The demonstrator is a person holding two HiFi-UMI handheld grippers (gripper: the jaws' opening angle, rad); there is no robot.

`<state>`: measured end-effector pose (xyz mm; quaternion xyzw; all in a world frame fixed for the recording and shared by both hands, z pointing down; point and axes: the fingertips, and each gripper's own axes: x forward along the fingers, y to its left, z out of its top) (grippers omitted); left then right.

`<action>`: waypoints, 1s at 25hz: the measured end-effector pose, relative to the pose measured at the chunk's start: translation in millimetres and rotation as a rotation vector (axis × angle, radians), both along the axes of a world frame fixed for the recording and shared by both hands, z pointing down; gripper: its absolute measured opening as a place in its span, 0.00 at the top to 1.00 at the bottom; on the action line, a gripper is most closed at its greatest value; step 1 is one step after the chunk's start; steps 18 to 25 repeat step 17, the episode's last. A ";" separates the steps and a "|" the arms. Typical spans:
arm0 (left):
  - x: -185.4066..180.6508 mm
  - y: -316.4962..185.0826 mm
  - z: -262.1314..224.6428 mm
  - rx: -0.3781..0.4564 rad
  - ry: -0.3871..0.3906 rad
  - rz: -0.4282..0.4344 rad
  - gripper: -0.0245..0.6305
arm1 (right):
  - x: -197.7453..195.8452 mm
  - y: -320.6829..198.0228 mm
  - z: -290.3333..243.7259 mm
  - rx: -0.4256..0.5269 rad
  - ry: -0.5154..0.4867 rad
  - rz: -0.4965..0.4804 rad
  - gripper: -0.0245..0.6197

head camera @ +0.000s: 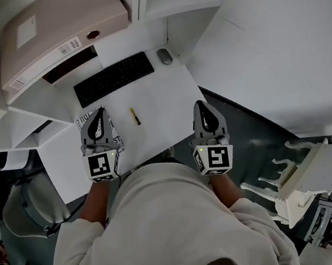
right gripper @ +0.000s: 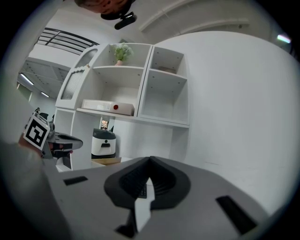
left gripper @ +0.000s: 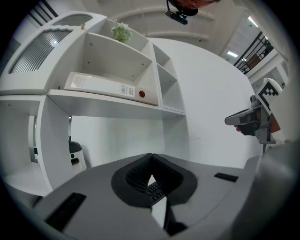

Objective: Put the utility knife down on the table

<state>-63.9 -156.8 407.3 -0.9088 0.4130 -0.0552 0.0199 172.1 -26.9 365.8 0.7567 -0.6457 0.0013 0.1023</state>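
The utility knife [head camera: 134,116] lies flat on the table [head camera: 167,93], just on the person's side of the keyboard [head camera: 114,78], and is touched by neither tool. It is judged light, stiff and slim, with a smooth casing. It is best taken across the middle of the handle; the blade end cannot be identified.

The left gripper [head camera: 98,114] and right gripper [head camera: 204,107] are both clenched on nothing.

Beyond the keyboard, one shelf compartment [left gripper: 112,56] is occupied by a binder [left gripper: 105,87] laid flat. No contents can be made out in the compartments beside it.
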 end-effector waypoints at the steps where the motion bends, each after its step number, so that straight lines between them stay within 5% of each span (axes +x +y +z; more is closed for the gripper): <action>1: -0.3 0.1 0.4 0.001 0.001 0.000 0.96 | 0.1 -0.2 -0.3 0.001 0.001 0.000 0.96; 25: -1.9 -1.1 3.0 -0.011 -0.010 -0.007 0.96 | 1.2 -4.4 -0.9 0.004 0.009 -0.009 0.96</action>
